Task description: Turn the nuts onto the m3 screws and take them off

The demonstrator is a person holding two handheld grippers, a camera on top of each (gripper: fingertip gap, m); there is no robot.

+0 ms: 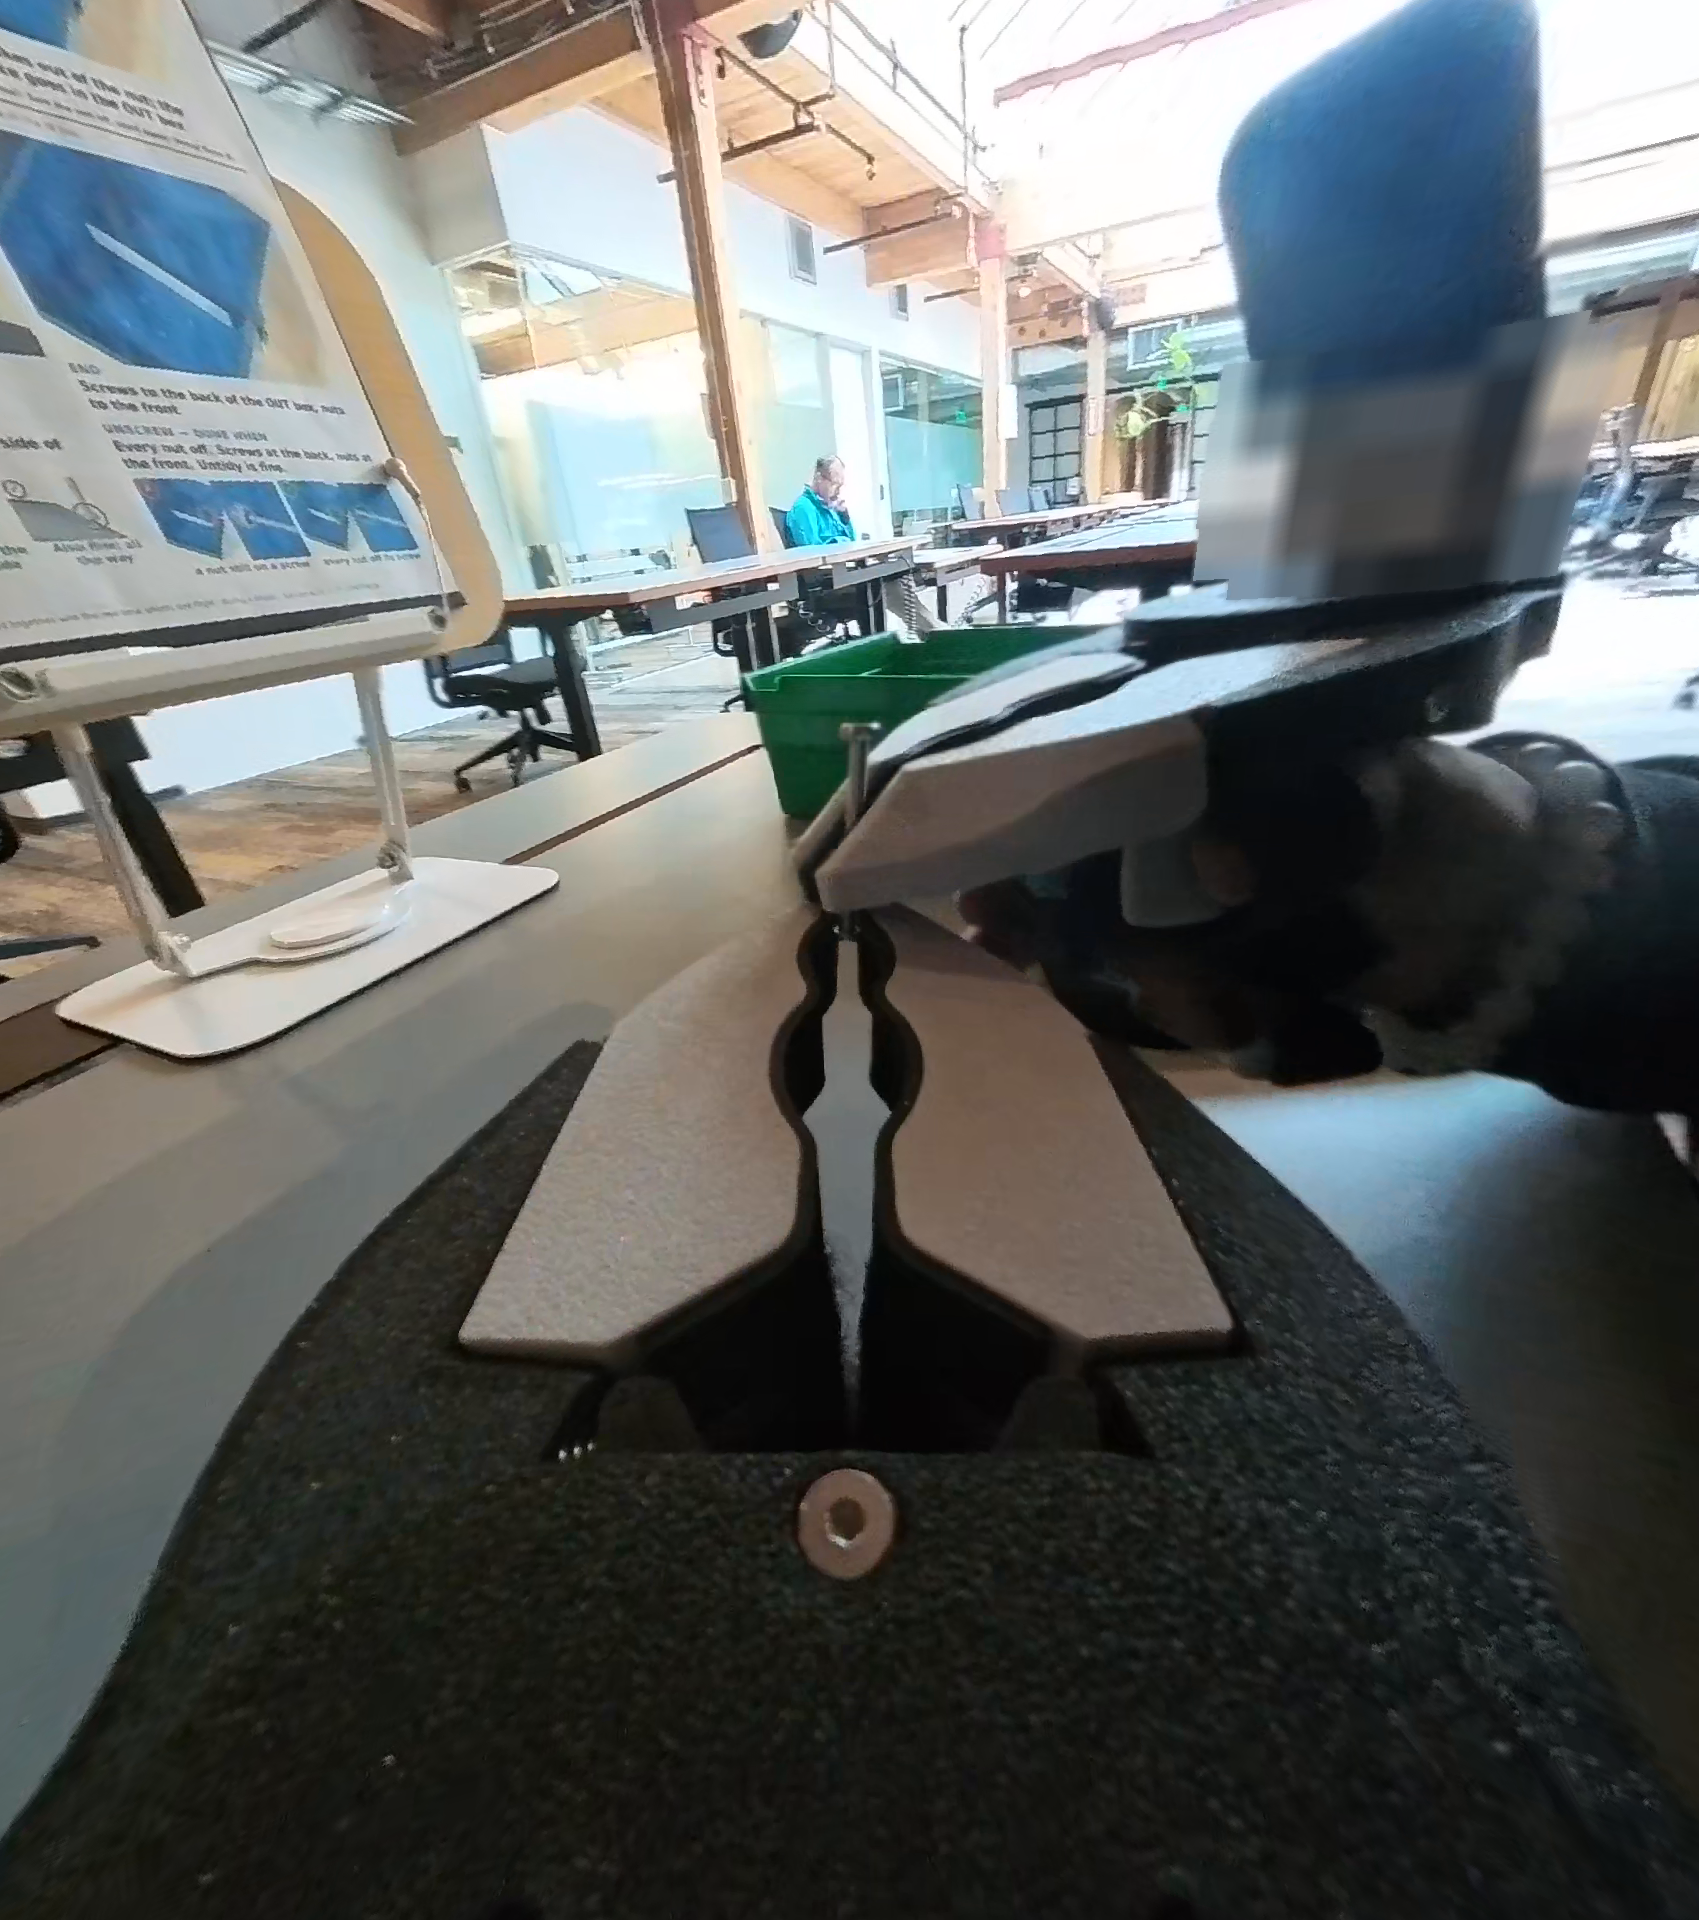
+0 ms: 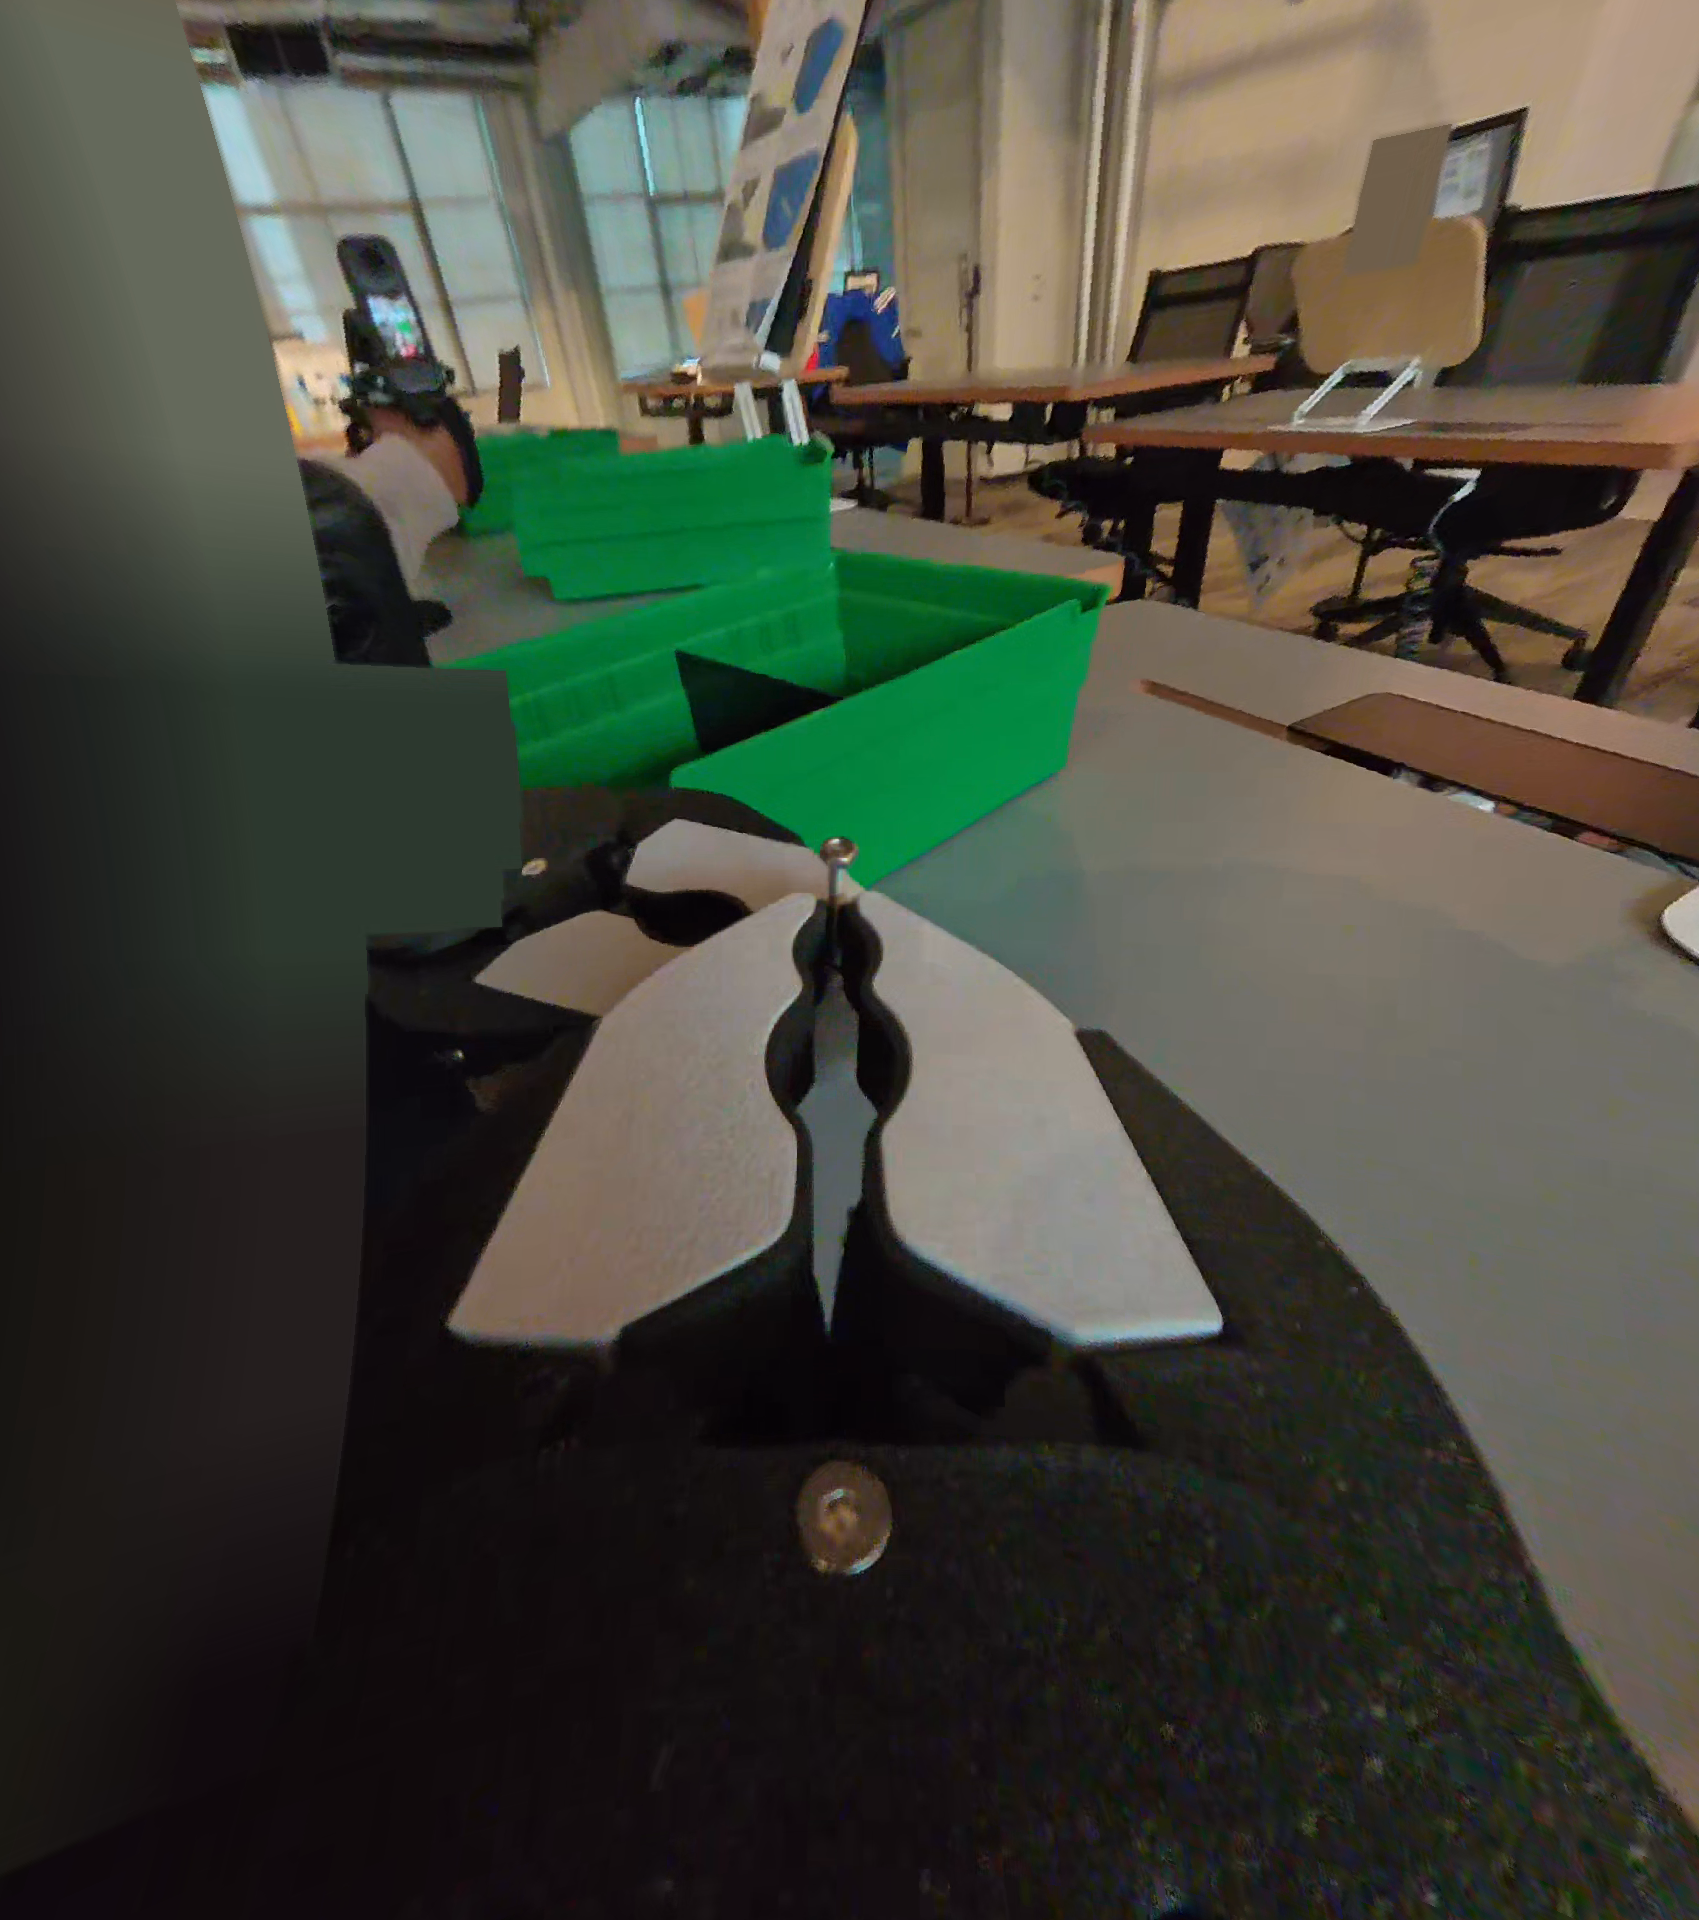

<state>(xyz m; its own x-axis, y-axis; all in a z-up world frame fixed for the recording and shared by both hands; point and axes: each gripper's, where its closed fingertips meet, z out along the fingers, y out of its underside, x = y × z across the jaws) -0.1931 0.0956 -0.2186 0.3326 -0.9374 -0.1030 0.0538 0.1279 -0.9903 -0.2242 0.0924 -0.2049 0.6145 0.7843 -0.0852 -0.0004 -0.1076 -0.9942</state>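
Plainly, with the right claw point(image 2: 837, 920) pinching the upright screw point(image 2: 837, 883) and the left claw point(image 1: 847, 935) pinching its lower tip, likely on a nut, any tilt could cross-thread or drop it.

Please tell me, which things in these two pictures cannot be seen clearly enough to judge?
- Nut: left wrist view, the right hand-held gripper covers the lower end of the screw; too small to confirm.
- Contents of the green bin: right wrist view, its walls hide the floor.
- Left third of the right wrist view: a blurred patch covers it.
- Far green bins: interiors hidden.
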